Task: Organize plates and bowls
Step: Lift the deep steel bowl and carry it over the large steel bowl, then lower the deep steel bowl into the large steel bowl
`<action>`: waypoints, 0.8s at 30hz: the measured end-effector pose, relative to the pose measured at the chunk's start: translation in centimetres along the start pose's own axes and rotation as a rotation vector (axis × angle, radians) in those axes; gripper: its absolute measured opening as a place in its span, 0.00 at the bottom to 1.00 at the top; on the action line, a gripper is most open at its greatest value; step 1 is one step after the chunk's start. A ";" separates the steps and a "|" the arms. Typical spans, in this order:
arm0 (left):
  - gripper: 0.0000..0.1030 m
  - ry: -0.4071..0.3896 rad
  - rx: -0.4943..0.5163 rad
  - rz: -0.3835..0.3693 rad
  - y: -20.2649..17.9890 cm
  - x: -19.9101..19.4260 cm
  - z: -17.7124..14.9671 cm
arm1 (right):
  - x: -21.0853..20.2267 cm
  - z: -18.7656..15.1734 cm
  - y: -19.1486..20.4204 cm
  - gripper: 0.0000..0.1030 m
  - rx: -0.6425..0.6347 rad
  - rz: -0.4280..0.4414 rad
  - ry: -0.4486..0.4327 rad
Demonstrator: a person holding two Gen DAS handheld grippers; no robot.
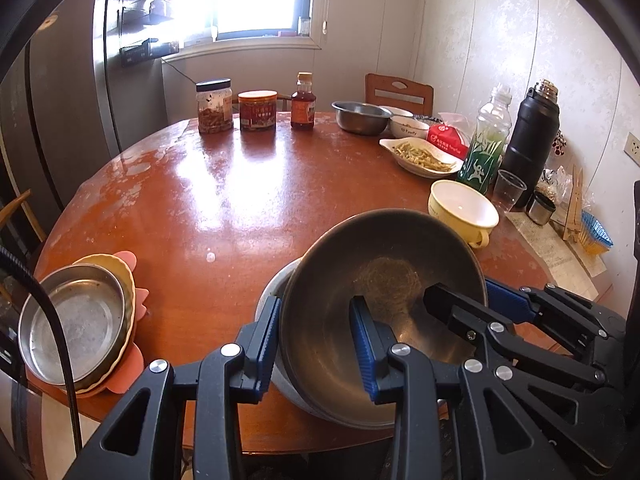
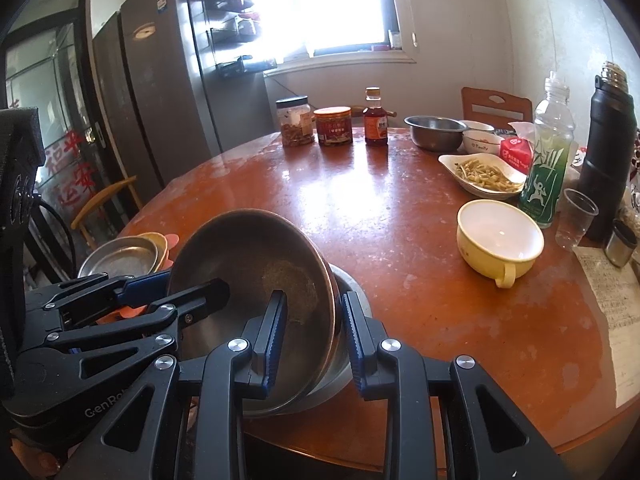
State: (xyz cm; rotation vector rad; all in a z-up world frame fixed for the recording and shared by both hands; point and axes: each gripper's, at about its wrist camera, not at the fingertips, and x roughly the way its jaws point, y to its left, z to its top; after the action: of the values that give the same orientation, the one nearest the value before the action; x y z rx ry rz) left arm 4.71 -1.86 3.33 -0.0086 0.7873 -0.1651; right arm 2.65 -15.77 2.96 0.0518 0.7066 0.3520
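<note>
A dull steel bowl [image 1: 380, 296] with a scuffed bottom sits tilted in a second, paler bowl [image 1: 267, 300] at the near edge of the round table [image 1: 224, 208], its mouth facing the cameras. The left gripper [image 1: 316, 344] and right gripper [image 2: 314, 328] each straddle its rim, fingers spread.

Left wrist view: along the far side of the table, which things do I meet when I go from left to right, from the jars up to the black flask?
Dark-lidded jar → red-labelled jar → sauce bottle → steel bowl → green-labelled plastic bottle → black flask.
</note>
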 end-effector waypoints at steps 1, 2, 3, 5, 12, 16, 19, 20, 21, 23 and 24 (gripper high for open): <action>0.34 0.004 -0.001 0.000 0.0 0.2 0.0 | 0.2 0.0 -0.1 0.29 0.003 -0.001 0.005; 0.34 0.005 -0.001 0.001 0.0 0.3 0.0 | 0.3 -0.1 -0.1 0.29 0.003 -0.001 0.008; 0.34 0.007 0.000 0.002 0.0 0.4 0.0 | 0.5 -0.1 -0.2 0.29 0.004 0.000 0.011; 0.34 0.011 -0.001 0.003 0.0 0.6 0.0 | 0.6 -0.1 -0.3 0.29 0.007 0.002 0.012; 0.34 0.031 -0.004 0.008 0.0 1.7 0.1 | 1.5 -0.3 -0.6 0.29 0.016 0.009 0.026; 0.34 0.046 -0.005 0.011 0.1 2.4 0.0 | 1.9 -0.4 -0.7 0.29 0.018 0.011 0.033; 0.34 0.056 -0.004 0.014 0.0 2.9 0.0 | 2.3 -0.5 -0.9 0.29 0.022 0.011 0.041; 0.34 0.059 -0.005 0.014 0.0 3.0 -0.1 | 2.5 -0.5 -1.0 0.29 0.023 0.012 0.043; 0.34 0.060 -0.004 0.015 0.0 3.1 0.0 | 2.6 -0.5 -1.1 0.29 0.025 0.013 0.046; 0.34 0.067 -0.005 0.015 0.0 3.4 0.0 | 2.9 -0.6 -1.2 0.29 0.028 0.014 0.052; 0.34 0.068 -0.005 0.016 -0.1 3.5 0.0 | 3.1 -0.6 -1.3 0.29 0.030 0.014 0.054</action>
State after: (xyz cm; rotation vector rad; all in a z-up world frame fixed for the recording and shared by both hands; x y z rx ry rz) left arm 7.12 -2.46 0.84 -0.0012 0.8551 -0.1491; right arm 4.77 -16.01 0.35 0.0756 0.7656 0.3574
